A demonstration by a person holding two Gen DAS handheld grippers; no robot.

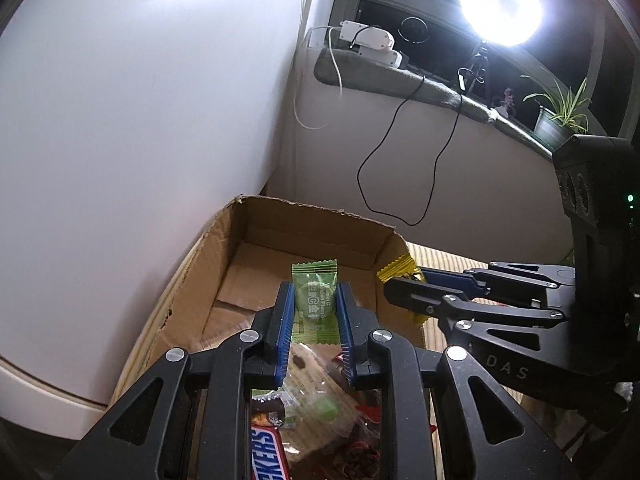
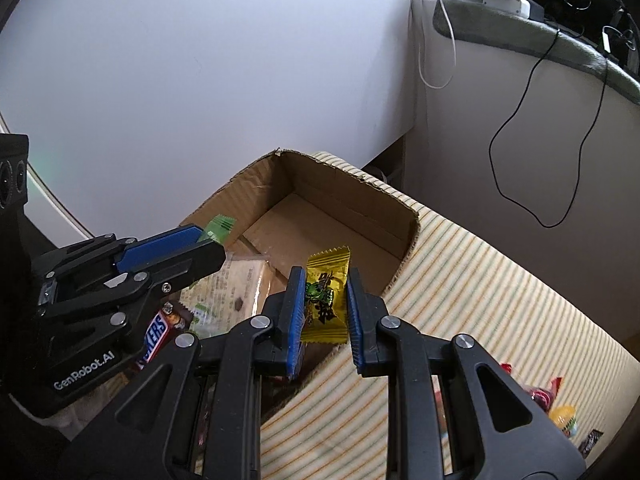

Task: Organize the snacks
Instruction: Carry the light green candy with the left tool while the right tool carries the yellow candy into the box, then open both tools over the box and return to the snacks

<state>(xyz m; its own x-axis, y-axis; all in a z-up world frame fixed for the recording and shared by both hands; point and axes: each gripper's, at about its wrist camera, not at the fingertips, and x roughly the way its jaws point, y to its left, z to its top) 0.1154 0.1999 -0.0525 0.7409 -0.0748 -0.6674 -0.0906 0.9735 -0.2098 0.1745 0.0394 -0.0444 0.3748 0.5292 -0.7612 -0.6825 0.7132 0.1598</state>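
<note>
black left gripper [image 1: 314,312] with blue pads is clamped on a small green wrapped candy [image 1: 313,300], held above the open brown cardboard box [image 1: 280,216]. beside it, the black right gripper [image 2: 323,304] pinches a yellow wrapped candy [image 2: 325,296] over the box's near right edge. a snickers bar [image 1: 268,456] and clear-wrapped snacks [image 1: 316,396] lie inside, on a striped cloth [image 2: 480,288].

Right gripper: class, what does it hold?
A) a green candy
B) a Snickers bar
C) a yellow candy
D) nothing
C: the right gripper is shut on the yellow candy above the box; the green candy is in the left gripper.
</note>
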